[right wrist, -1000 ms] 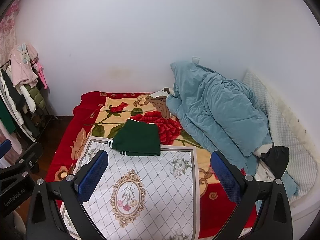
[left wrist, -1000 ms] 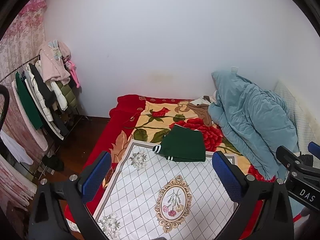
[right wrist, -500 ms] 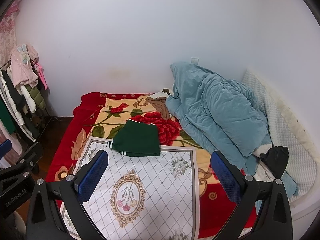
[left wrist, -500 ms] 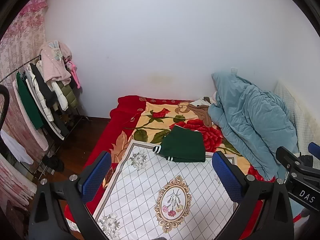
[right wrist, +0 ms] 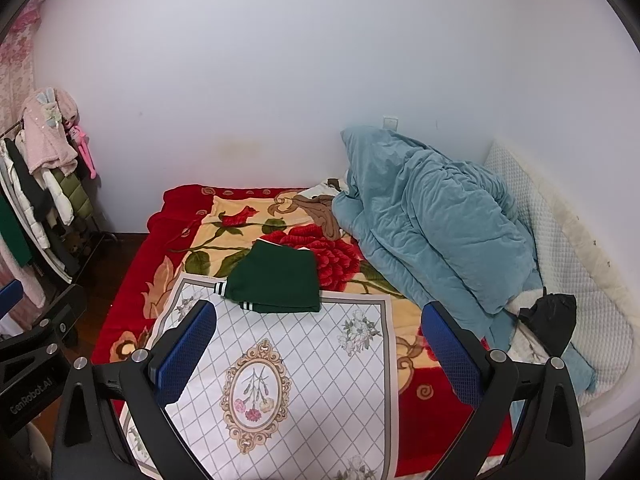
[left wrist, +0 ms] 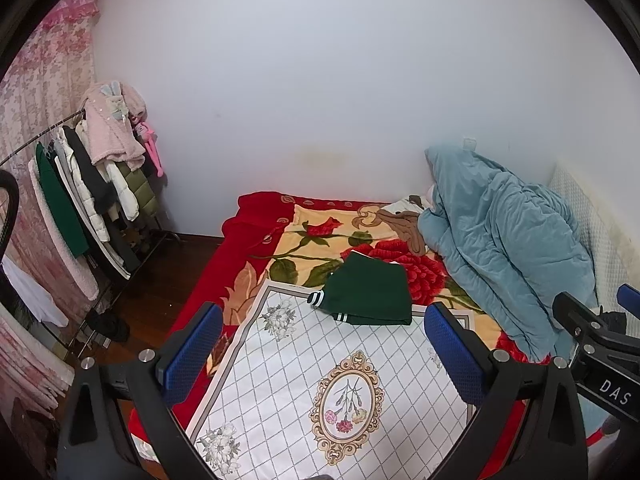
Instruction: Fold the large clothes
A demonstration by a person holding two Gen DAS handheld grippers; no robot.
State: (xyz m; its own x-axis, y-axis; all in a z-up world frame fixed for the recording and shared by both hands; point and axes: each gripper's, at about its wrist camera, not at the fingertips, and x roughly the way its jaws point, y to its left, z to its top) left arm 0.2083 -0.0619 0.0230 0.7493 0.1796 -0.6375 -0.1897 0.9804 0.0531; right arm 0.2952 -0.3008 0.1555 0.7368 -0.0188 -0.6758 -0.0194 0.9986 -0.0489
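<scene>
- Nothing moved since earlier frames; both grippers, left [left wrist: 320, 354] and right [right wrist: 316, 350], hovered wide open, empty.
- Green garment [left wrist: 366, 296] lay folded on bed [left wrist: 256, 220]; fold judged done.

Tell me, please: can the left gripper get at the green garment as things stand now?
Probably yes. The left gripper is open and holds nothing, and the green garment lies folded straight ahead on the white cloth, with nothing between them.
</scene>
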